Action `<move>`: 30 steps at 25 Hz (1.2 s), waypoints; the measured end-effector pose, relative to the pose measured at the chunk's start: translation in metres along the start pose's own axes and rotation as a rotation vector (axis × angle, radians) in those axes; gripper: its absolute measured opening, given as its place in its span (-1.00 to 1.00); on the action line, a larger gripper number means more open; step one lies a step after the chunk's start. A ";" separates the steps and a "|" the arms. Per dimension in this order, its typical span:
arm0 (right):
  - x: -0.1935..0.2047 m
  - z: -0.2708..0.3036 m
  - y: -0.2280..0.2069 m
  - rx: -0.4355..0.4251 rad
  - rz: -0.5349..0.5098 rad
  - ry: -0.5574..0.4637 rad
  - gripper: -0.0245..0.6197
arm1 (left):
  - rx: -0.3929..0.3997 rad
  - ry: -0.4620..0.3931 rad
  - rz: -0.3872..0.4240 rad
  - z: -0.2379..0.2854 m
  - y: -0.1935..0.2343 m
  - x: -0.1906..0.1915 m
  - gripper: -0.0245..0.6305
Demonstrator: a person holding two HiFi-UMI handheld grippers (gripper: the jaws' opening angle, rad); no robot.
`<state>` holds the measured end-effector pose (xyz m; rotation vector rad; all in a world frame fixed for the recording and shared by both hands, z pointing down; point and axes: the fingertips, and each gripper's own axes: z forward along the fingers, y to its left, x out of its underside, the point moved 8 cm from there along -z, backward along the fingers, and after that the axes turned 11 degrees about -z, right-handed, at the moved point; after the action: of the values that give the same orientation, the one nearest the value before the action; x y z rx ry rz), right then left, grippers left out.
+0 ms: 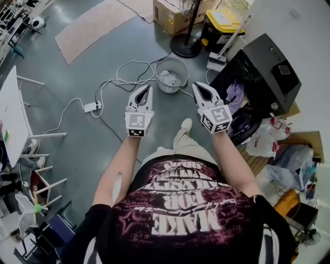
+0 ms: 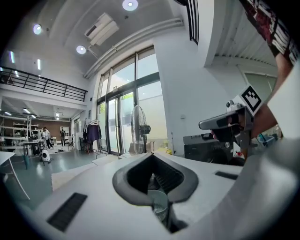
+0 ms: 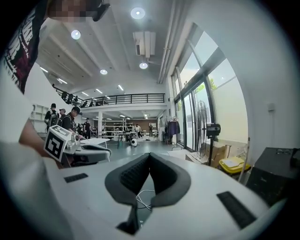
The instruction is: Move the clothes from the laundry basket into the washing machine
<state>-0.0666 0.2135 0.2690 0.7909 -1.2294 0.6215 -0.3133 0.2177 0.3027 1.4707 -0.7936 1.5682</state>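
Observation:
The laundry basket (image 1: 171,75) is a round mesh bin on the floor with pale clothes lying in it. Right of it stands the black washing machine (image 1: 268,67), its door open and purple clothes (image 1: 235,94) showing inside. My left gripper (image 1: 149,87) is shut and empty, and it points at the basket from just in front of it. Beside it my right gripper (image 1: 196,84) is also shut and empty, between the basket and the machine. In the left gripper view the basket (image 2: 158,202) shows through the gap below the closed left gripper (image 2: 151,155). The right gripper (image 3: 149,154) holds nothing.
White cables (image 1: 129,72) and a power strip (image 1: 92,106) lie on the floor left of the basket. A standing fan's base (image 1: 185,45), a yellow-lidded bin (image 1: 221,23) and a cardboard box (image 1: 172,15) stand behind. Bags (image 1: 268,139) crowd the right; a white table (image 1: 13,118) stands on the left.

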 end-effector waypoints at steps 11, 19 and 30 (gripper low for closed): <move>0.058 0.021 -0.044 0.068 0.055 0.052 -0.91 | -0.043 0.040 -0.042 0.039 0.005 0.025 -0.91; 0.058 0.056 -0.076 0.050 0.048 0.022 -0.91 | -0.025 0.029 -0.038 0.098 0.012 0.004 -0.91; 0.075 0.096 -0.132 0.014 0.074 0.043 -0.91 | -0.055 0.045 -0.050 0.164 0.021 -0.001 -0.91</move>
<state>-0.0010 0.0579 0.3297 0.7426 -1.2206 0.7051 -0.2555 0.0642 0.3230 1.4001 -0.7625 1.5250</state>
